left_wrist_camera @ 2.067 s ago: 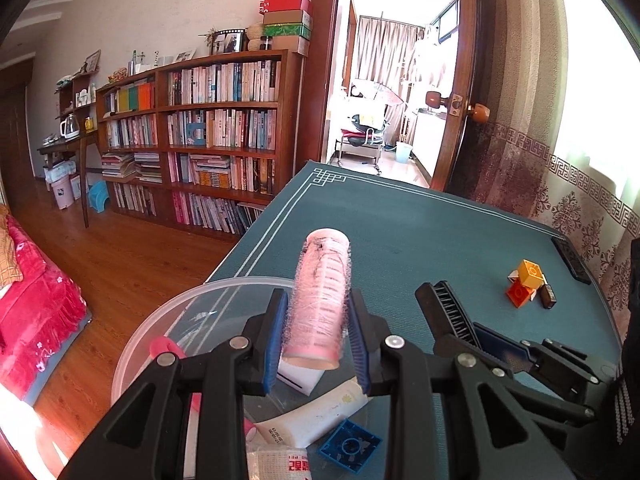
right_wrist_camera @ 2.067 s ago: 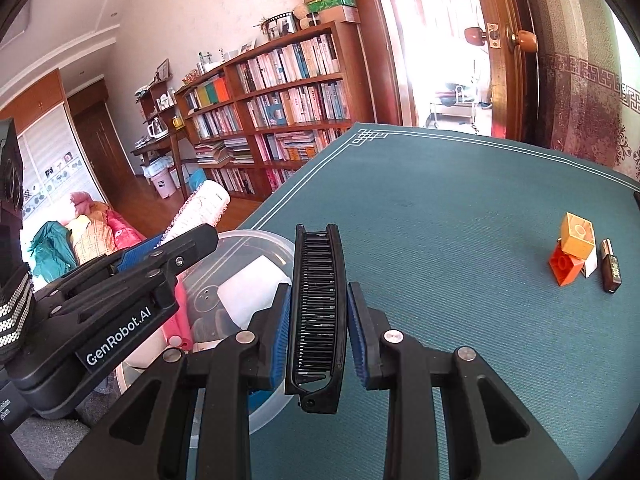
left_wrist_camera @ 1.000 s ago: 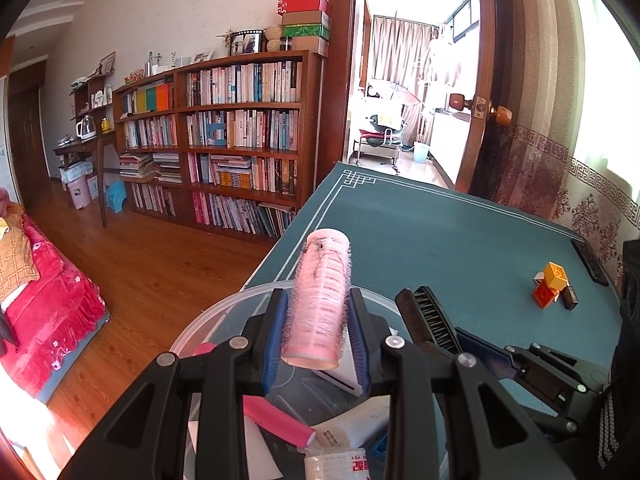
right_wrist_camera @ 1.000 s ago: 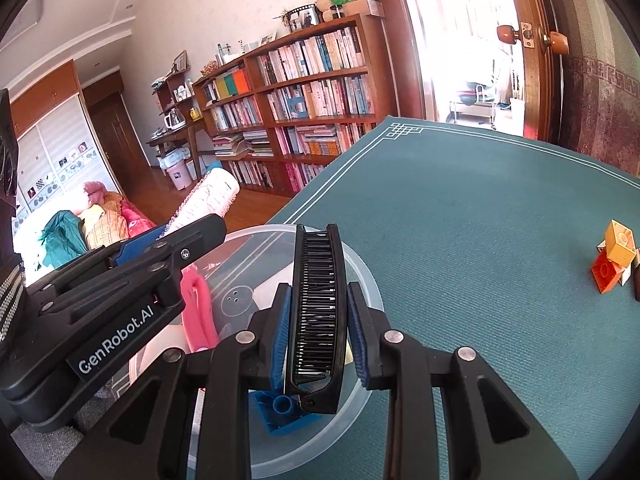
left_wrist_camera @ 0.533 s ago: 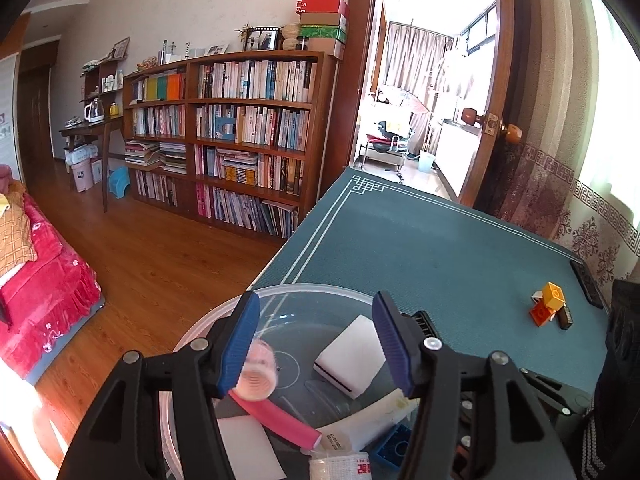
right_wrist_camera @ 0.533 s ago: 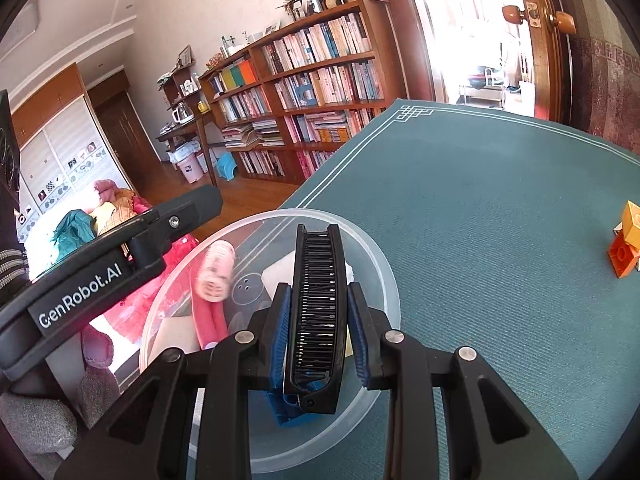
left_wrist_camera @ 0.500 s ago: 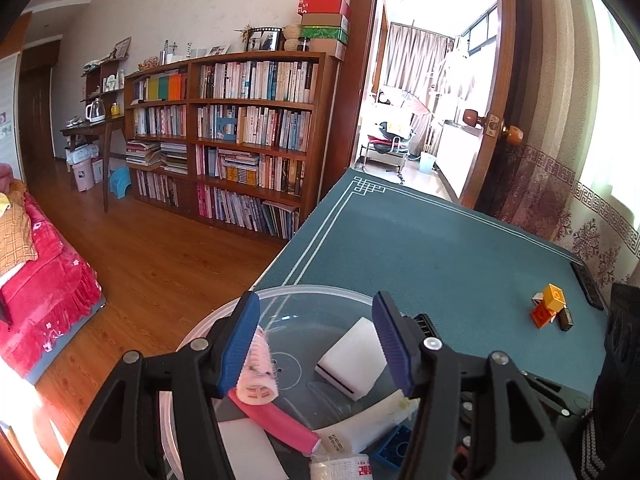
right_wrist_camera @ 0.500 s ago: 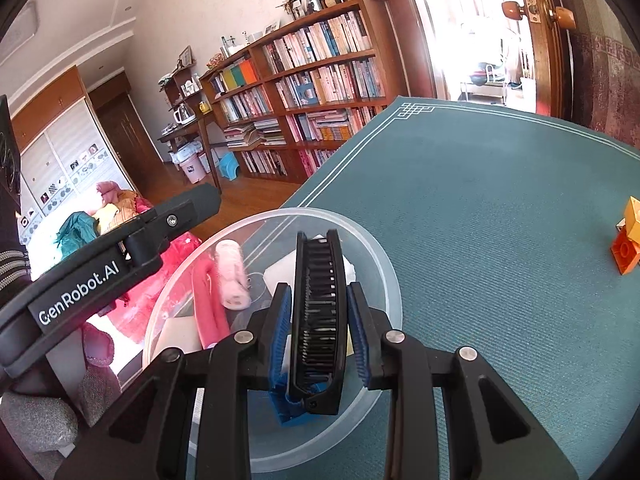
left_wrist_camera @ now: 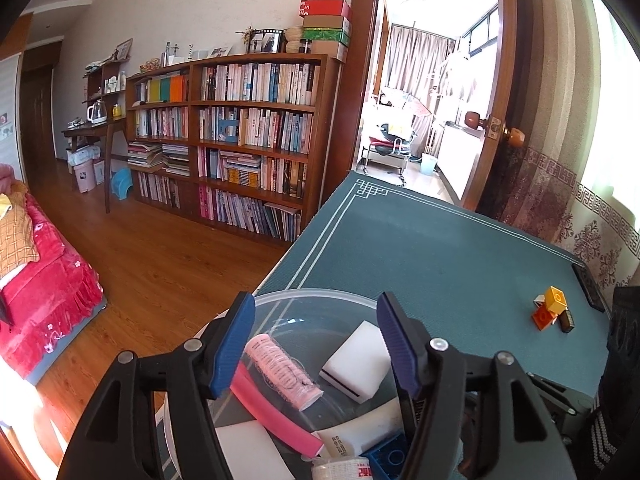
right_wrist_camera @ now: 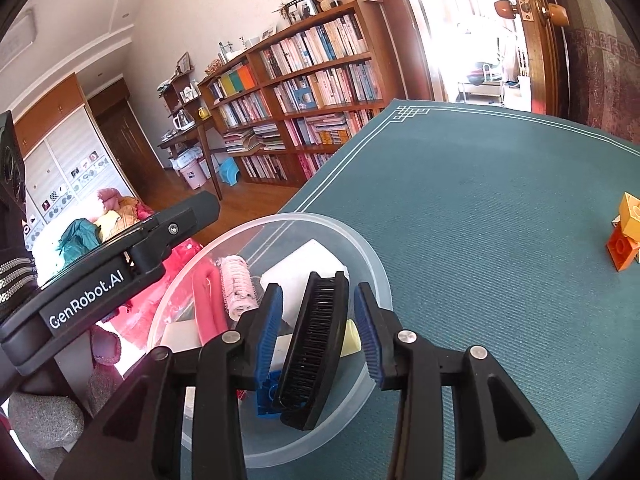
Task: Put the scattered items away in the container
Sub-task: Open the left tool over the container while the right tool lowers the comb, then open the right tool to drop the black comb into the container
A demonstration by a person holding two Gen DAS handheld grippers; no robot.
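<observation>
Tablecloth [right_wrist_camera: 500, 208] bears our clear bowl [right_wrist_camera: 376, 272], holding white sponge [left_wrist_camera: 356, 360], pink roller [left_wrist_camera: 282, 372], tube and blue brick. Black comb [right_wrist_camera: 316, 344] sits loose between our right gripper's [right_wrist_camera: 318, 328] spread fingers; left gripper [left_wrist_camera: 316, 340] wide, empty.

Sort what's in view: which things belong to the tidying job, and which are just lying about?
Job: clear bowl, black comb, pink hair roller, white sponge, toy blocks waiting on the table.

Lying about: bookshelf, red bedding, remote.
</observation>
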